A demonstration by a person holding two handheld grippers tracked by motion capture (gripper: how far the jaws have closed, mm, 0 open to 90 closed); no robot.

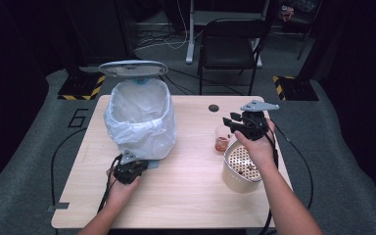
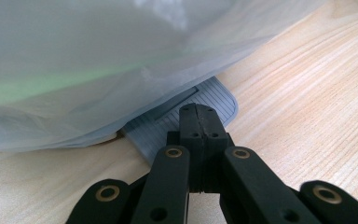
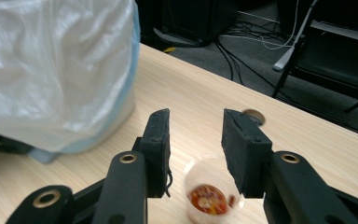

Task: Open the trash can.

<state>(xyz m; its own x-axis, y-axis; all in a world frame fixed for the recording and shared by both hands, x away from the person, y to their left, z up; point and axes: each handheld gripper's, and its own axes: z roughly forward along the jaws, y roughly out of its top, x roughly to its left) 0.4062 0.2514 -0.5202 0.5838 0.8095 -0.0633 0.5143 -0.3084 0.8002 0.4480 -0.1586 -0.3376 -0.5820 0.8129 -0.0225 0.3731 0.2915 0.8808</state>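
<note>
Table: pale wood, fine straight grain lines; one small dark round disc near far edge.

Bin toward far left corner: lined with translucent white bag, light blue showing along its edge in the right gripper view. Raised lid grey. Pedal at bin foot: grey-blue, ribbed with fine parallel lines.

Left gripper: black jaws, brass-coloured rivets.

Right gripper: black, same brass rivets; grey three-cornered plate on top.

Small cup: clear plastic, red-orange contents with pale flecks.

Container near right edge: cream body, white insert patterned with regular small holes, reddish bits on it.

Floor covering grey; yellow-black hazard stripes on base plates beyond far edge.
</note>
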